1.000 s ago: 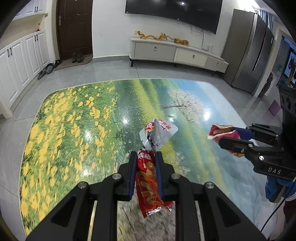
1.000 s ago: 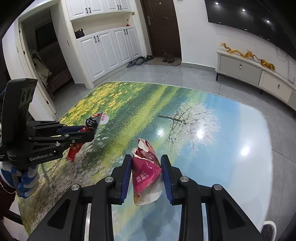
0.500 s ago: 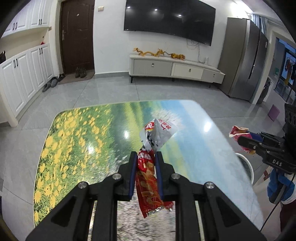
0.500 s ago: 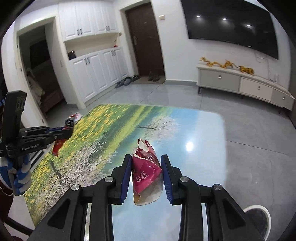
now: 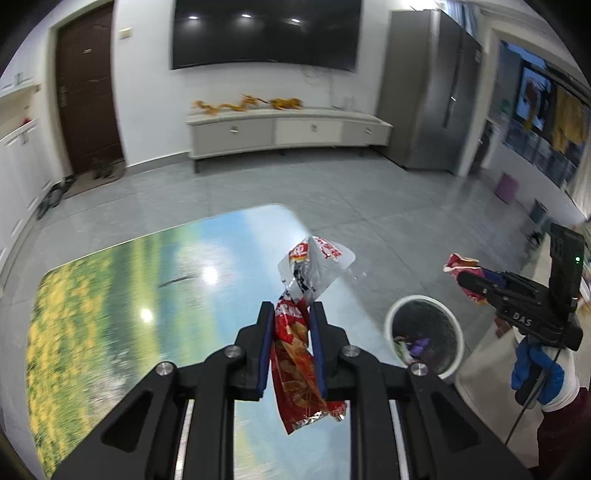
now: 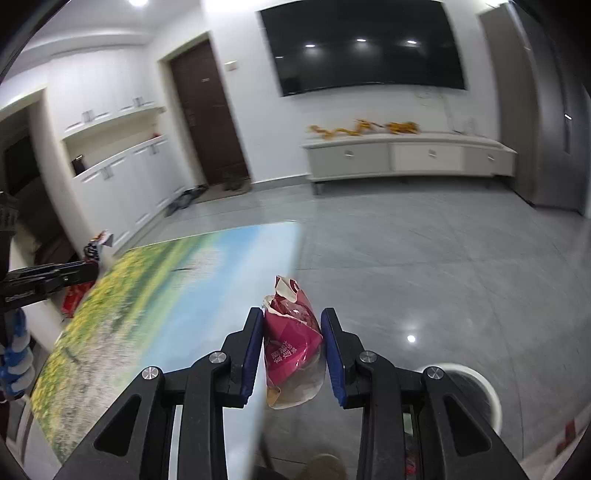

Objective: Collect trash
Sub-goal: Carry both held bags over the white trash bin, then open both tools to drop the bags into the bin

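Observation:
My left gripper (image 5: 291, 310) is shut on a red and silver snack wrapper (image 5: 299, 354) and holds it in the air above the right part of the landscape-print table (image 5: 129, 314). My right gripper (image 6: 291, 317) is shut on a crumpled pink snack bag (image 6: 291, 343), held past the table's right edge over the floor. A white-rimmed trash bin (image 5: 424, 332) stands on the floor right of the table, with some trash inside. It shows partly in the right wrist view (image 6: 476, 387), just right of and below the pink bag. The right gripper also shows in the left wrist view (image 5: 476, 280).
Grey tiled floor (image 6: 424, 266) surrounds the table. A white TV cabinet (image 5: 288, 129) and a wall TV (image 5: 266, 33) stand at the far wall. A grey fridge (image 5: 432, 96) is at the back right, white cupboards (image 6: 122, 192) and a brown door (image 6: 207, 118) at the left.
Both grippers have swung right and lifted, each still holding its wrapper. The table has slid left in both views and the trash bin has come into view.

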A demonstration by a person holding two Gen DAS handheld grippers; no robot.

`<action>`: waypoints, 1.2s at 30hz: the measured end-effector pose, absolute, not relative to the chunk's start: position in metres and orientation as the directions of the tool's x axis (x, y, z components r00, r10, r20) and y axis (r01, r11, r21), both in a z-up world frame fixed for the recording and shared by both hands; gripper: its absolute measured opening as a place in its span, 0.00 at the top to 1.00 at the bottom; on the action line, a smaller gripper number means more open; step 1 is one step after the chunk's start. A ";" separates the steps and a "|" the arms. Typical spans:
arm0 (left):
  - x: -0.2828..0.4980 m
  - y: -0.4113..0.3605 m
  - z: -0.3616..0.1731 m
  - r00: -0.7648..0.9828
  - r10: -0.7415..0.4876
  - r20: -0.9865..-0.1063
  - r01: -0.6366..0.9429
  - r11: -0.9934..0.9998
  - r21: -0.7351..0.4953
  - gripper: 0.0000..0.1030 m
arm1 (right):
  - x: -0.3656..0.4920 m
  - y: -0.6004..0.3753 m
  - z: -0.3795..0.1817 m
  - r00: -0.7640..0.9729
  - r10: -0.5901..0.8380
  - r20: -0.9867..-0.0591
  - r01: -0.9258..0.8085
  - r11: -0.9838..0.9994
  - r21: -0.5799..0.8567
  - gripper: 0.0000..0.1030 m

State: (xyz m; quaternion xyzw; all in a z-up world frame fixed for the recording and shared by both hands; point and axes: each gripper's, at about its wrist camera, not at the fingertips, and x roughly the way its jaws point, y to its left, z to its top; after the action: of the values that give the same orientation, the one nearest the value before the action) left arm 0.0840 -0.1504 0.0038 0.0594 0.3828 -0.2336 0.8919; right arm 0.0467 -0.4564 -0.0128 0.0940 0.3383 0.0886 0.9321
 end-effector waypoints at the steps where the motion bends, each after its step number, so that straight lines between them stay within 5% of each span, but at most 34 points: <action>1: 0.084 -0.164 0.001 0.586 -0.379 -0.716 0.478 0.875 -0.072 0.82 | 0.044 -0.466 -0.016 0.755 0.209 -0.621 -0.078 0.970 0.232 0.71; 12: 0.089 -0.329 -0.041 0.410 -0.446 -0.795 0.633 0.767 -0.104 0.80 | 0.031 -0.565 -0.068 0.691 0.046 -0.722 0.163 0.963 0.217 0.70; 25: 0.100 -0.441 -0.090 0.244 -0.488 -0.838 0.673 0.708 -0.216 0.79 | 0.030 -0.614 -0.116 0.611 -0.024 -0.792 0.277 0.943 0.185 0.69; 28: 0.107 -0.451 -0.100 0.192 -0.506 -0.841 0.657 0.703 -0.272 0.62 | 0.032 -0.619 -0.120 0.598 -0.040 -0.801 0.295 0.939 0.174 0.65; 29: 0.109 -0.452 -0.103 0.183 -0.513 -0.839 0.652 0.702 -0.287 0.53 | 0.032 -0.622 -0.121 0.595 -0.047 -0.802 0.304 0.937 0.170 0.55; 30: 0.110 -0.452 -0.104 0.175 -0.522 -0.835 0.647 0.700 -0.302 0.52 | 0.031 -0.624 -0.122 0.596 -0.055 -0.801 0.314 0.934 0.170 0.48; 36: 0.107 -0.446 -0.100 0.192 -0.517 -0.834 0.647 0.706 -0.288 0.51 | 0.022 -0.630 -0.122 0.594 -0.070 -0.801 0.348 0.921 0.177 0.47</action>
State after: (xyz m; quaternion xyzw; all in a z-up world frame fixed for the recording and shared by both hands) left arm 0.1065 -0.4464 -0.0997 0.0641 0.5107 -0.3781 0.7695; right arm 0.0224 -0.6303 -0.1225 0.1598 0.4346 -0.1190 0.8783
